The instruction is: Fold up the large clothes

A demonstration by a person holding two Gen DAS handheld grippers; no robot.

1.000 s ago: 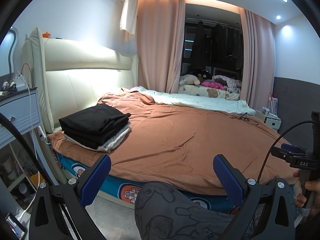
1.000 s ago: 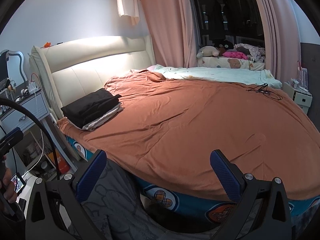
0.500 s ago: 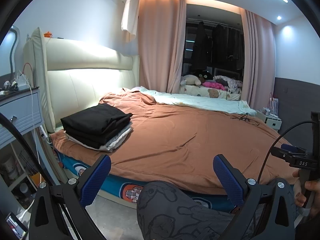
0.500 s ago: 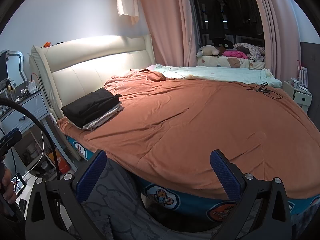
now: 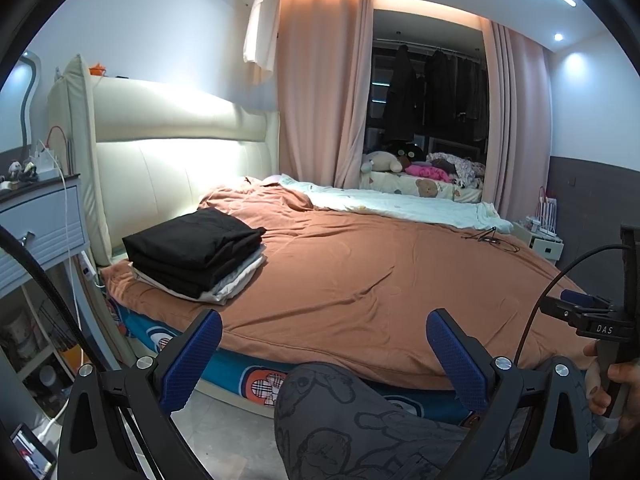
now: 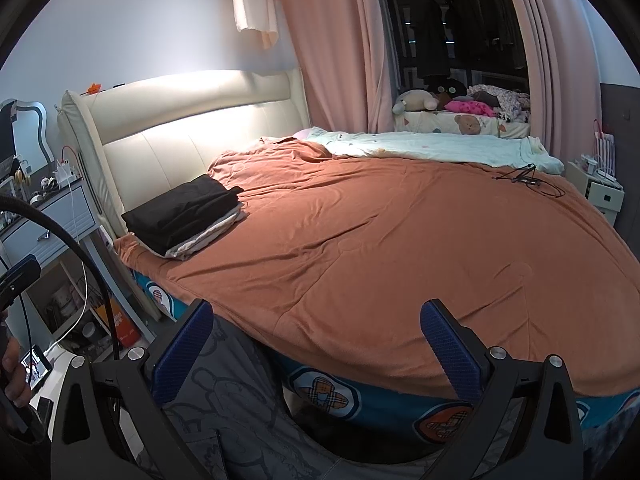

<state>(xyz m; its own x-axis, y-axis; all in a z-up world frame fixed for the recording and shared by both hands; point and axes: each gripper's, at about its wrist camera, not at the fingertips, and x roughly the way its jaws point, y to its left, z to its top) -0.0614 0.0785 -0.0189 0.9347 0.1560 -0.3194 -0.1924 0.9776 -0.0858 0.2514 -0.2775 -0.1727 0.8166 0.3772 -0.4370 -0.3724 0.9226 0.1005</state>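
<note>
A stack of folded clothes (image 5: 196, 256), black on top with white and grey below, lies at the near left corner of the bed, by the headboard; it also shows in the right wrist view (image 6: 184, 214). My left gripper (image 5: 320, 354) is open and empty, held off the bed's near edge above a knee in grey patterned trousers (image 5: 360, 420). My right gripper (image 6: 316, 344) is open and empty, also short of the bed edge. Both are well apart from the stack.
An orange-brown blanket (image 6: 380, 240) covers the bed, with a pale quilt (image 6: 432, 148) along the far side and a black cable (image 6: 524, 178) on it. A cream headboard (image 5: 168, 160) and a nightstand (image 5: 40, 224) stand left. A small white cabinet (image 6: 600, 194) stands right.
Both views have shifted very slightly; the stack and blanket have not moved. Both grippers stay open.
</note>
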